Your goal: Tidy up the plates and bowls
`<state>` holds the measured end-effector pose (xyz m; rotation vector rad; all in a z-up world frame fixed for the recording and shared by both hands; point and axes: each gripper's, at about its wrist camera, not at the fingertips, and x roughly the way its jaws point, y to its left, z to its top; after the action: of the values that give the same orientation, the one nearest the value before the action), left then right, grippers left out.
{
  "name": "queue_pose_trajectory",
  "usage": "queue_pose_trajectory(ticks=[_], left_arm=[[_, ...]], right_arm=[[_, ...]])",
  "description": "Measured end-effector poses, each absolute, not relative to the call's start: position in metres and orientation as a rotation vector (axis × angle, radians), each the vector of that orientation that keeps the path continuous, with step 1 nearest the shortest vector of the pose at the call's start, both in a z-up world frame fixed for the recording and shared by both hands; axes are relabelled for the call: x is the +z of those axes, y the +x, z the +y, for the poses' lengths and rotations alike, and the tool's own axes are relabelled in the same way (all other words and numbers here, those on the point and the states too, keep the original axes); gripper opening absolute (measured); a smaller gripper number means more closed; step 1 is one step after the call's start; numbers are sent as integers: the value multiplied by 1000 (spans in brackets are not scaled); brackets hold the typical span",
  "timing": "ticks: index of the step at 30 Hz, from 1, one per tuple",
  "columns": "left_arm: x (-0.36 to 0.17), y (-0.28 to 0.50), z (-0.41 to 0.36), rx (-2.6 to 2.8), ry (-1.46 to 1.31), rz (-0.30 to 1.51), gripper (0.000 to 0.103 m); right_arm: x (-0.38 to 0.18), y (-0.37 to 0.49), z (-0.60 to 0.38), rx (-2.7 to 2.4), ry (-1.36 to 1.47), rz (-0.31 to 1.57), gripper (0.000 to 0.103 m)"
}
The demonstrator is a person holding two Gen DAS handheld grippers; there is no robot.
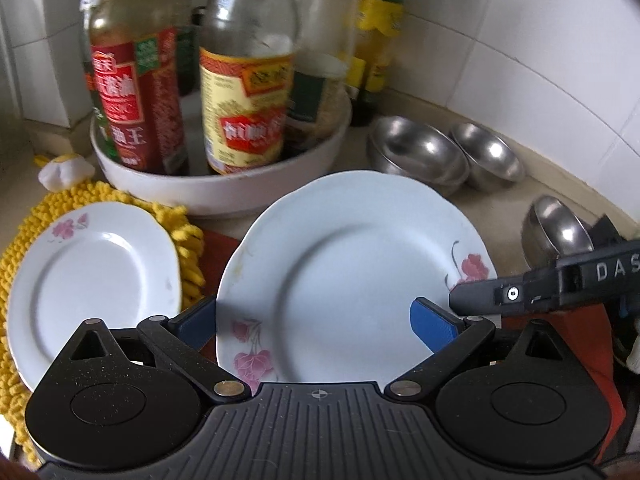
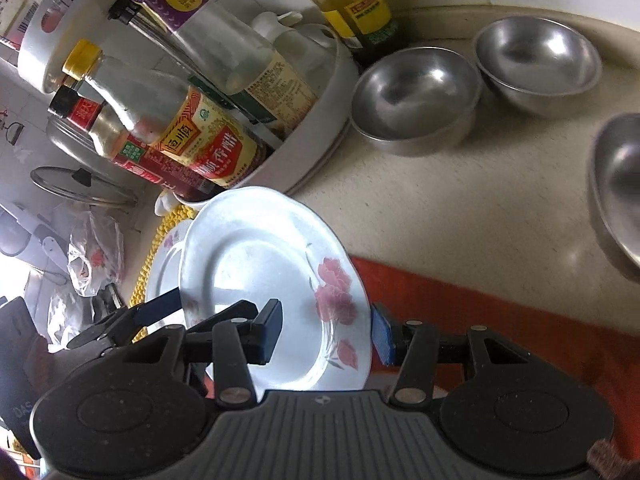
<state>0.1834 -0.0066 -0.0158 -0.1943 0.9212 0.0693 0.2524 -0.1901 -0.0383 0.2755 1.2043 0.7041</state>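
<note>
A speckled beige table [image 2: 460,216] runs along a white-tiled wall, with a red mat [image 2: 500,312] laid over its near part. The left tool [image 1: 316,320] is spread wide, one blue pad under the left rim and the other over the face of a large flowered plate [image 1: 352,276], neither clearly pressing it. The right tool [image 2: 326,330] also stands open astride that plate's right edge, left pad above the face, right pad just outside the rim. Left of the left tool, a smaller flowered plate [image 1: 88,284] lies on a yellow fringed cloth [image 1: 188,248]. Ahead of both tools stands a white round tray [image 1: 224,188] of sauce bottles [image 1: 244,92]. Ahead to the right sit stacked steel bowls [image 1: 420,152] and a single bowl [image 1: 488,156]; a third bowl [image 1: 556,228] lies beyond the right tool.
</note>
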Motion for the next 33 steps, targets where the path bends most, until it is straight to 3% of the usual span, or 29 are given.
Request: queue_pose_trajectory(ticks=[33], left_arm=[[-29,125,-82,-71,-84,1016,101]], right_arm=[[-55,165,-268,599,327,1341,45]])
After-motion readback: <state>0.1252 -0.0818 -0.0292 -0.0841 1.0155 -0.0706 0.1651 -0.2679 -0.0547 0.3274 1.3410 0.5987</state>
